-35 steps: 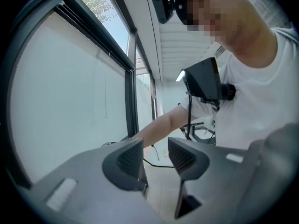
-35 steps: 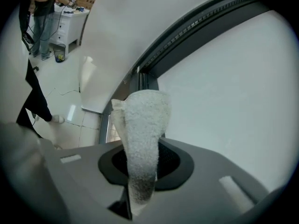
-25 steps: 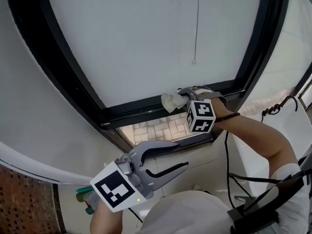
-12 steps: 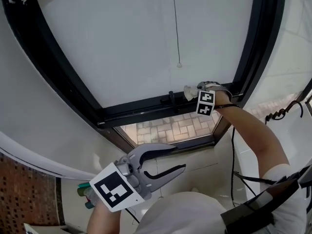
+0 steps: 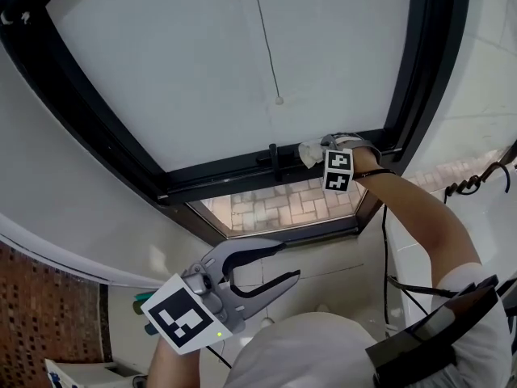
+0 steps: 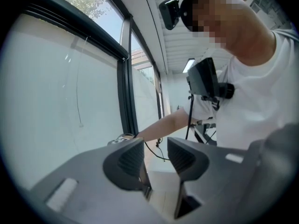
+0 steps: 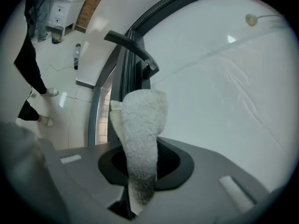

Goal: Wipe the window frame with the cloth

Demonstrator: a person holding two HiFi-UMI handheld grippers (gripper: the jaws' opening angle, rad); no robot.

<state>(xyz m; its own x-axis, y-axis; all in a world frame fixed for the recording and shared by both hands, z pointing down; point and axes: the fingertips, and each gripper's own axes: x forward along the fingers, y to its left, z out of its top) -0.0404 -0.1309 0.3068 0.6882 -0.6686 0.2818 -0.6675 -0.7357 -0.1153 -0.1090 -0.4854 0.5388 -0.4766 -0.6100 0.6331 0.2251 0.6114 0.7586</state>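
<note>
A white fluffy cloth (image 7: 140, 139) is pinched upright in my right gripper (image 7: 140, 164), whose jaws are shut on it. In the head view that right gripper (image 5: 319, 153) holds the cloth (image 5: 308, 151) against the black window frame (image 5: 234, 172) along its lower rail, just right of the black handle (image 5: 273, 157). The handle (image 7: 133, 45) juts out ahead of the cloth in the right gripper view. My left gripper (image 5: 271, 267) hangs low and away from the window, open and empty, with a clear gap between its pads (image 6: 126, 160).
A frosted pane (image 5: 234, 63) with a thin pull cord and bead (image 5: 279, 100) fills the frame. Brick paving (image 5: 283, 207) shows through the gap below the rail. Cables (image 5: 468, 186) hang at the right. A white tiled floor (image 7: 60, 101) and a drawer unit (image 7: 63, 6) lie beyond.
The right gripper has slid the cloth rightward along the lower rail, past the handle toward the frame's right corner. The left gripper has stayed low and open.
</note>
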